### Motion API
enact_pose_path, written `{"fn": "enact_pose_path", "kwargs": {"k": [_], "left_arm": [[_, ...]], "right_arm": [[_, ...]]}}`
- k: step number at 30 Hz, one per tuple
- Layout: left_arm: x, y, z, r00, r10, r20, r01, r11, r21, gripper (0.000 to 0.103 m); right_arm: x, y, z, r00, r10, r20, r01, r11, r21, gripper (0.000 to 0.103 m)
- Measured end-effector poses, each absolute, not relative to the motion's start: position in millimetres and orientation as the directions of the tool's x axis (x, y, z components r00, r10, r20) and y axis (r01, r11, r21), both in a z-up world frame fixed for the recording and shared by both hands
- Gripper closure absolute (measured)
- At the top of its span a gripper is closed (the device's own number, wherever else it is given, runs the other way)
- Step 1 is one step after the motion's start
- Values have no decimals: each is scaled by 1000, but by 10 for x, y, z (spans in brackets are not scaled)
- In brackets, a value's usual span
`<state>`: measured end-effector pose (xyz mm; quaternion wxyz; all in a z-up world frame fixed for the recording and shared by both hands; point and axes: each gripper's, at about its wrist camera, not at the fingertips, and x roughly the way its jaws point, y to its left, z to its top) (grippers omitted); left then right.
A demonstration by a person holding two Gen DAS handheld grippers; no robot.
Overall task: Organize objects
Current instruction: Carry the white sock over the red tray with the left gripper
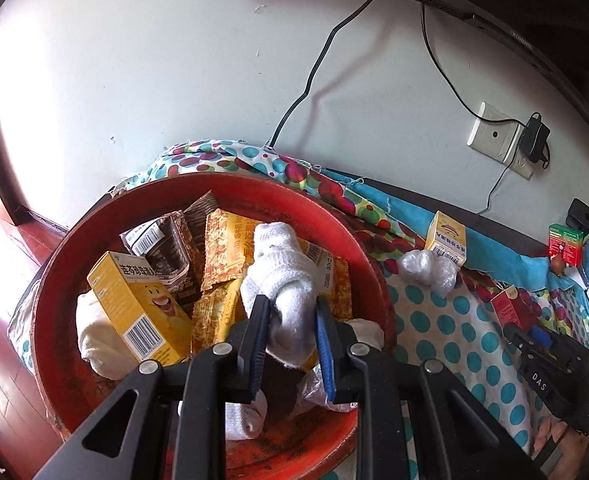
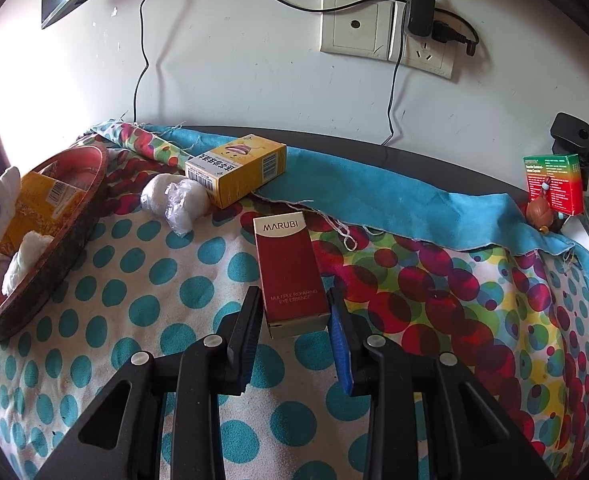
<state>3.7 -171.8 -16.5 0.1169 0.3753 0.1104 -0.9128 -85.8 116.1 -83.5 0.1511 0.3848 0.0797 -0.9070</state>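
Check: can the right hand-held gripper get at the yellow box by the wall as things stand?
Probably not right away: the right hand-held gripper is shut on the red Marubi box. The path to the yellow box looks clear once it lets go.

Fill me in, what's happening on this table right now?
A person is tidying loose items into a red basin. The left gripper is shut on a white sock, held over the basin, which already holds a yellow box and snack packets. The right gripper grips the near end of a red Marubi eye essence box on the dotted cloth. Another yellow box and a plastic-wrapped white bundle are not yet collected.
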Motion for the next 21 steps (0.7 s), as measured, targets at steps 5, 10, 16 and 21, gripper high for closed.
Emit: {"fn": "enact_pose_path", "kwargs": {"k": [5,10,16,21], "left_arm": [[56,-1715,-190,-687,-131,-715,295,-949,-109,80],[71,-1758,-205,-682,-139,-718,305,-946,-107,80],[78,-1829,-249,-674,-150,-723,326,-939,-110,80],[71,-1862,-291,-666,-140,-733,330,-936,-121,80]], "right_arm": [[-853,1147,-839,-659,-207,-723,337,-941,-37,73],[-859,1133,-849,-655,-204,-727,341,-939,-43,73],[-850,1119,-855,-658,-199,-726,342,-938,-53,73],[-851,1100,-861,-658,-194,-728,347,-936,-64,73]]}}
